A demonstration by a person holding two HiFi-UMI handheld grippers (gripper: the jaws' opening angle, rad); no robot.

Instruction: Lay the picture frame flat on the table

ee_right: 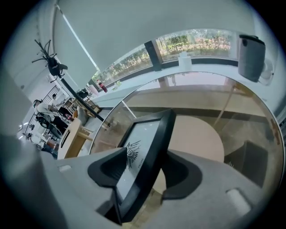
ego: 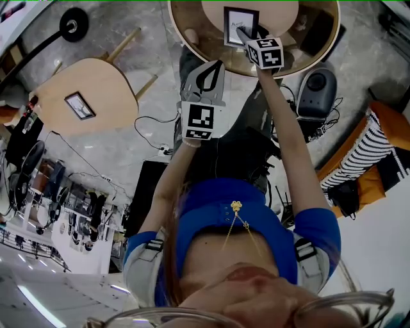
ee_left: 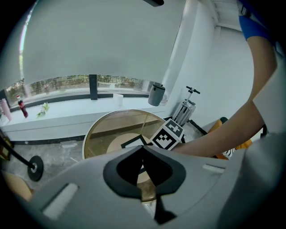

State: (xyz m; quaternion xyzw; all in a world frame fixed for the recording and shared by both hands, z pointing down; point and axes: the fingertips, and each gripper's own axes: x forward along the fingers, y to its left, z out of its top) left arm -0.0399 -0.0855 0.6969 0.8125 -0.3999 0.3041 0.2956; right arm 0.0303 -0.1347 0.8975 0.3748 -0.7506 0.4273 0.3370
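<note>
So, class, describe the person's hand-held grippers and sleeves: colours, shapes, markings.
The left hand-held gripper and right hand-held gripper are grey with black curved jaw pads; each carries a white cube with black square markers. The sleeves are short and blue.

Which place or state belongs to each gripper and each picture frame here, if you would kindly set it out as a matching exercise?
Things:
1. left gripper
2. right gripper
3. black picture frame
4. small frame

Places or states:
A. on the pale wooden table
B. jaws together, empty
C. at the round glass table
D. jaws apart, a frame between them

Pairs: 1-B; 2-D; 3-C; 4-A
</note>
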